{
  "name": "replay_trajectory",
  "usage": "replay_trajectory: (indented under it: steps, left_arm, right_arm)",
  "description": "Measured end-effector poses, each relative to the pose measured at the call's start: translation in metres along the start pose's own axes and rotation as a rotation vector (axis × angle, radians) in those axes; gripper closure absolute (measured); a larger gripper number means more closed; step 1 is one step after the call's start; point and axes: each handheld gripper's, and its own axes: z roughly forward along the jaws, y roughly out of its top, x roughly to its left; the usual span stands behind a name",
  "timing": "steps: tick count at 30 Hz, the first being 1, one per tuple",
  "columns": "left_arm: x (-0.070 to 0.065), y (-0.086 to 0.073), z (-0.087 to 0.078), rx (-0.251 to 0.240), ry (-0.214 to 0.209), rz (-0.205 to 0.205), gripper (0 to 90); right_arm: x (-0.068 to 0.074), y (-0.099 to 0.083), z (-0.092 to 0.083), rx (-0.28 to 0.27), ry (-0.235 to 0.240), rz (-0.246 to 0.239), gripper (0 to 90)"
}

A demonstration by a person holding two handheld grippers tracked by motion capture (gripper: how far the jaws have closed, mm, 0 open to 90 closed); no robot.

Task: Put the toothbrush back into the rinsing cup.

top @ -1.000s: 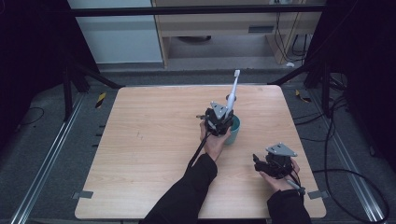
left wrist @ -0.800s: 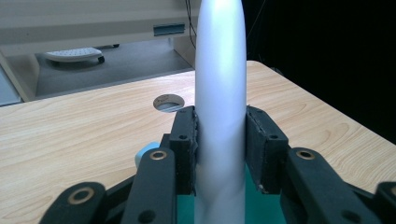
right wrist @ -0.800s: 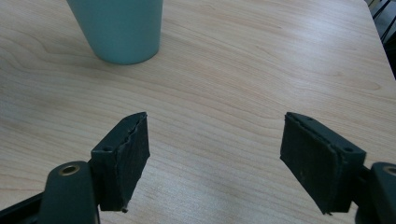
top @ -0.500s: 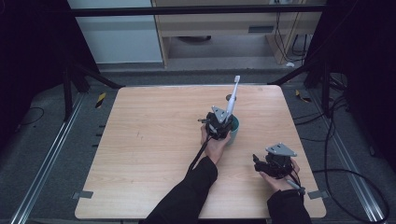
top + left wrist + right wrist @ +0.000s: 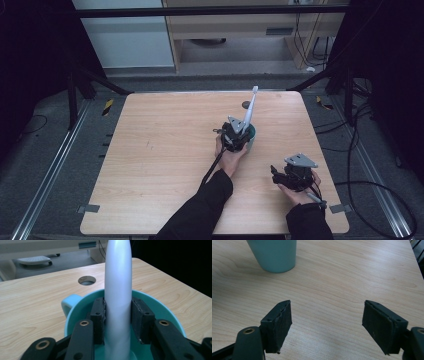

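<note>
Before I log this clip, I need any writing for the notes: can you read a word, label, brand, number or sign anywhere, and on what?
None can be read.
Cup: plain teal, no print.
White handle standing in the cup: plain, no mark.
Table: bare wood grain, no label.
Pale strip on the cabinet behind the table: too small and blurred to read, if it bears text at all.
Yellow-and-black striped tape on the floor: stripes, no letters.

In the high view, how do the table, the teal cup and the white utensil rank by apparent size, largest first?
1. Table, by far the largest.
2. White utensil, long and thin, leaning out of the cup.
3. Teal cup, partly hidden under the left tool, so its rank against the utensil is unsure.
</note>
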Motion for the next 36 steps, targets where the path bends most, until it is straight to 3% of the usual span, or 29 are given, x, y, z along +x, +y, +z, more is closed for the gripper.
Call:
replay_trajectory:
  steps: [7, 12, 15, 16, 19, 21, 27, 31, 32, 36]
  left_arm:
    - [0.003, 0.004, -0.009, -0.020, -0.028, 0.011, 53.6]
    - [0.006, 0.008, -0.037, -0.039, -0.075, 0.039, 47.6]
    - [0.011, 0.010, -0.054, -0.029, -0.111, 0.056, 46.1]
    - [0.011, 0.010, -0.054, -0.029, -0.111, 0.056, 45.5]
    - [0.022, 0.016, -0.078, -0.015, -0.130, 0.090, 44.0]
    - [0.025, 0.017, -0.084, -0.010, -0.140, 0.094, 43.2]
    - [0.057, 0.012, -0.119, 0.025, -0.110, 0.099, 42.2]
    - [0.078, 0.001, -0.136, 0.043, -0.084, 0.084, 41.9]
    - [0.078, 0.001, -0.136, 0.043, -0.084, 0.084, 41.9]
    - [0.104, -0.016, -0.159, 0.066, -0.073, 0.071, 41.2]
  right_arm:
    - [0.000, 0.000, -0.001, -0.003, -0.001, -0.001, 23.5]
    - [-0.002, 0.001, -0.003, -0.017, -0.012, 0.008, 23.1]
    - [-0.002, 0.000, -0.004, -0.017, -0.019, 0.012, 22.4]
    - [-0.002, 0.000, -0.004, -0.014, -0.023, 0.011, 22.3]
    - [-0.002, 0.000, -0.004, -0.011, -0.024, 0.011, 21.9]
    - [-0.002, 0.000, -0.004, -0.010, -0.026, 0.008, 21.7]
    - [-0.003, 0.000, -0.005, -0.008, -0.028, 0.009, 20.7]
    - [-0.003, -0.001, -0.005, -0.006, -0.031, 0.014, 19.8]
    - [-0.003, -0.001, -0.005, -0.006, -0.031, 0.014, 19.8]
    - [-0.005, -0.002, -0.005, -0.009, -0.033, 0.029, 19.6]
